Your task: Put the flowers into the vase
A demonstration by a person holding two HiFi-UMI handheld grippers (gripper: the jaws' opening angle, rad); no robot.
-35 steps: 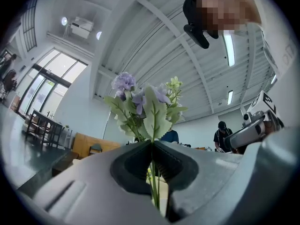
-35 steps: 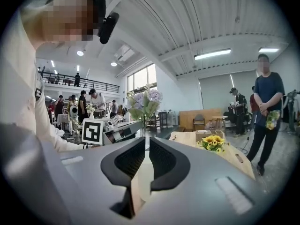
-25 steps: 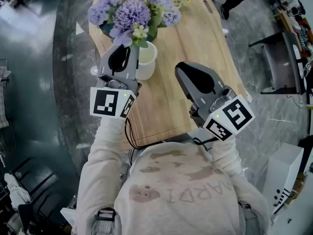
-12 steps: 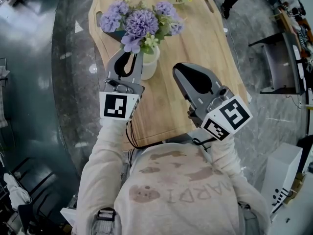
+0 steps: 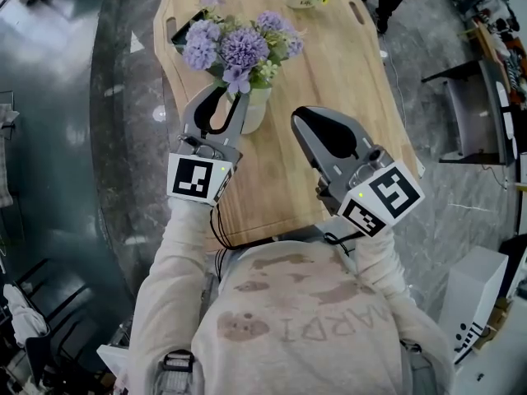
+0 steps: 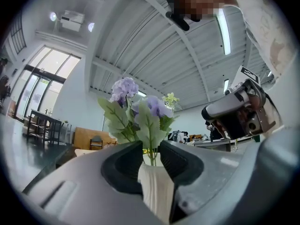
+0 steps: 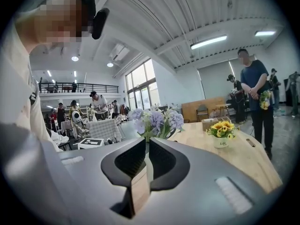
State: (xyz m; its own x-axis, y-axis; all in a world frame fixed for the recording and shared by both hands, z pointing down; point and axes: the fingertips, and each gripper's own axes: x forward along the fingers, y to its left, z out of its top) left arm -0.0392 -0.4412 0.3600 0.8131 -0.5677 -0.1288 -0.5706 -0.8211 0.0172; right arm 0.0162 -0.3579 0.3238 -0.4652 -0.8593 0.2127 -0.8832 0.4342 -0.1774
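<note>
Soft lilac pom-pom flowers [image 5: 239, 46], green-leaved, upright in ribbed white vase [image 5: 257, 112] (rounded, matte), at near left of pale wooden table [image 5: 329, 64]. Vase pinched between grey jaws of left gripper [image 6: 151, 146], tilted upward. Right gripper [image 7: 146, 142] alongside over table, jaws pressed together, empty.
</note>
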